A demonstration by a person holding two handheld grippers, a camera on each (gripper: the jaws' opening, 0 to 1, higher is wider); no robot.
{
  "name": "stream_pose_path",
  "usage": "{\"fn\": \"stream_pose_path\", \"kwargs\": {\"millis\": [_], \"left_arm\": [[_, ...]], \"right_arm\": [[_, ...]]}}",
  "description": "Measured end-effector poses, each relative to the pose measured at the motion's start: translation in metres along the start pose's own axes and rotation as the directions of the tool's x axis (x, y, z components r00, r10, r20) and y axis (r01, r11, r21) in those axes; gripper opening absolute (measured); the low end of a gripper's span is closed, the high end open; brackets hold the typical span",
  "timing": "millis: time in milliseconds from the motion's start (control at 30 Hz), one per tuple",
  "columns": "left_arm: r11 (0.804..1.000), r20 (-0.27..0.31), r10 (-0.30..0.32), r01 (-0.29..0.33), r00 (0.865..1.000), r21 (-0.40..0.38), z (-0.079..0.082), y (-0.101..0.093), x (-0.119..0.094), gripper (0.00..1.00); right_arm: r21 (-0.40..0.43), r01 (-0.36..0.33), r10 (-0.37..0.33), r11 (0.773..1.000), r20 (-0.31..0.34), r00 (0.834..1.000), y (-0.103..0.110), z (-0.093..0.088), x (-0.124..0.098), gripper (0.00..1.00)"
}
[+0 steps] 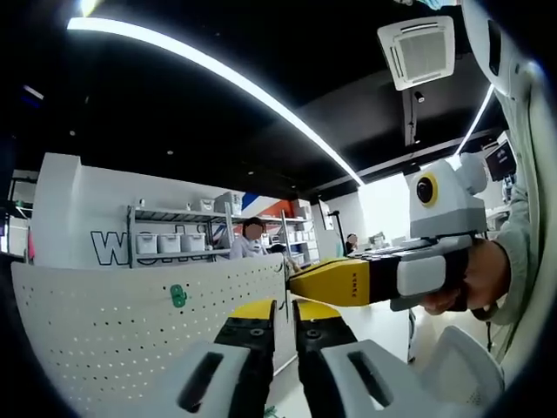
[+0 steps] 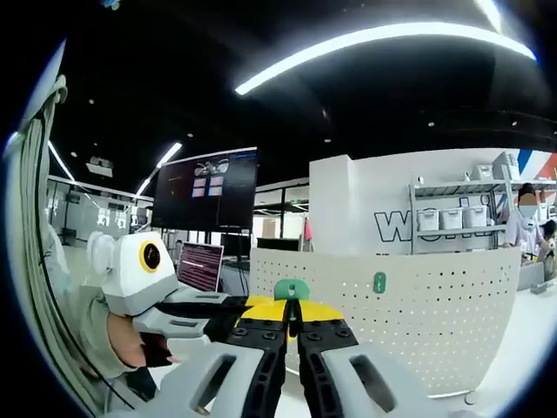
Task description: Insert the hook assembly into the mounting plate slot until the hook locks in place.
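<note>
white perforated board (image 1: 113,322) standing upright across the foreground, curved by the lens, also wide across the right gripper view (image 2: 409,313). behind the board, a white wall with large dark letters (image 1: 109,248), a metal shelf rack (image 1: 178,231) with white bins, and a person (image 1: 252,239) beside the rack. above the board, long ceiling light strip (image 1: 218,70) and a square ceiling vent (image 1: 419,50). left of the board in the right gripper view, a dark monitor (image 2: 207,187) with small windows lit.

left gripper (image 1: 285,335) low against the board's right edge, yellow-tipped jaws drawn narrow with a thin upright edge (image 1: 286,292) running up from between them; cannot tell what that edge belongs to. right gripper (image 1: 348,280) reaching in from the right toward the same edge of the board, held by a hand (image 1: 483,279), its yellow jaw tip just beside that thin edge. in its own view, right gripper (image 2: 292,326) with jaws near closed on a green hook piece (image 2: 291,289) poking up from between the tips, at the board's left edge.

small green hook (image 1: 177,296) already sitting on the board's face, mid-height, well left of the grippers; seen too at (image 2: 379,282).
</note>
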State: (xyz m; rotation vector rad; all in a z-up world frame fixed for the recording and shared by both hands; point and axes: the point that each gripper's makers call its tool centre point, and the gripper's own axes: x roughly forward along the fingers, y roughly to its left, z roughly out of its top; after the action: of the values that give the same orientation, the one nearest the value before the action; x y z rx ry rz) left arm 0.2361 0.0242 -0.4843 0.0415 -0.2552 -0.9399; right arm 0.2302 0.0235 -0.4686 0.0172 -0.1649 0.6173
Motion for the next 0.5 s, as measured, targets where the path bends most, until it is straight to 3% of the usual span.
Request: {"fn": "stream_pose_path", "kwargs": {"millis": [500], "left_arm": [[0.998, -0.034, 0.064, -0.063, 0.997, 0.029, -0.005, 0.010, -0.011, 0.25]], "right_arm": [[0.022, -0.008, 0.008, 1.000, 0.012, 1.000, -0.002, 0.000, 0.004, 0.00]]}}
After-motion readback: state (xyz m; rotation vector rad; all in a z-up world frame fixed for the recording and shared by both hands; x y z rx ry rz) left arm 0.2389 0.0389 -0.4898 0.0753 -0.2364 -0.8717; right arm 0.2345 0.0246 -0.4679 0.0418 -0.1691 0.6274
